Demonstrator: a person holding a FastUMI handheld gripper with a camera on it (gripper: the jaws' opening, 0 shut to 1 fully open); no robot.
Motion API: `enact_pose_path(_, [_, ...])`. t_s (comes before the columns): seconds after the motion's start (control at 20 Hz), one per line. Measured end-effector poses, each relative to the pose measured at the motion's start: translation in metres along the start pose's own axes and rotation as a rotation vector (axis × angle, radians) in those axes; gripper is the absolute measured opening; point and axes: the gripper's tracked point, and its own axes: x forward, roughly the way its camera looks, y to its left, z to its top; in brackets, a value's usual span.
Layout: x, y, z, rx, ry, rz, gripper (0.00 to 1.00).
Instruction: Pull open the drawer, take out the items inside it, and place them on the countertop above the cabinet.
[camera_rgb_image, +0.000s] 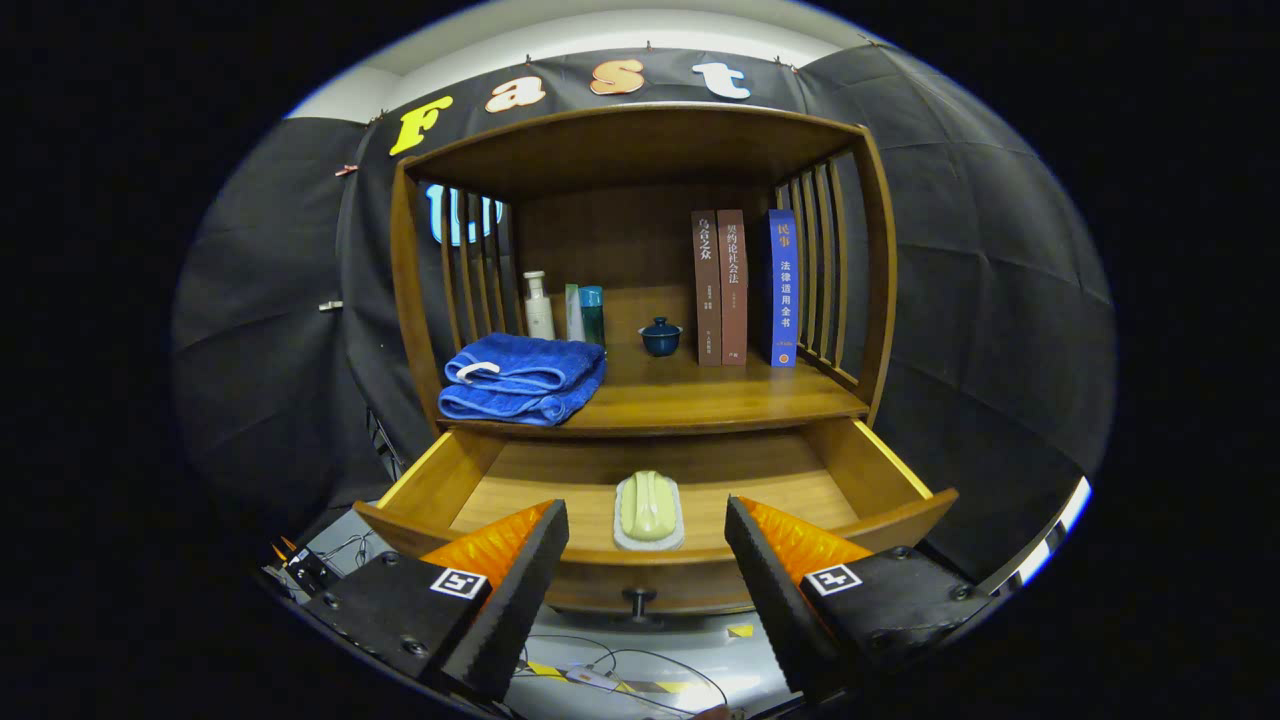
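The wooden drawer (880, 470) under the cabinet stands pulled out toward me. Inside it, near the front wall, lies a pale green oblong item on a light grey base (648, 510). My gripper (646, 520) is open, its two fingers spread wide in front of the drawer's front panel, and the green item shows in the gap just beyond them. Nothing is held. The drawer's small dark knob (638, 600) sits low between the fingers. Above the drawer is the countertop (740, 400).
On the countertop a folded blue towel (525, 378) lies at the left. Behind it stand a white bottle (539, 306) and teal tubes (590, 315). A dark blue lidded cup (661, 337) sits mid-back, three books (735, 288) at the right. Slatted sides and a top board enclose the shelf.
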Motion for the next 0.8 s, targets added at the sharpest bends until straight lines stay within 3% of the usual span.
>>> enact_pose_path(0.25, [0.069,-0.008,0.009,0.011,0.152,-0.021,1.0])
enact_pose_path(0.45, [0.121,-0.007,-0.024,-0.026,0.345,-0.023,1.0])
enact_pose_path(0.8, [0.168,-0.005,-0.075,-0.019,0.577,-0.029,1.0])
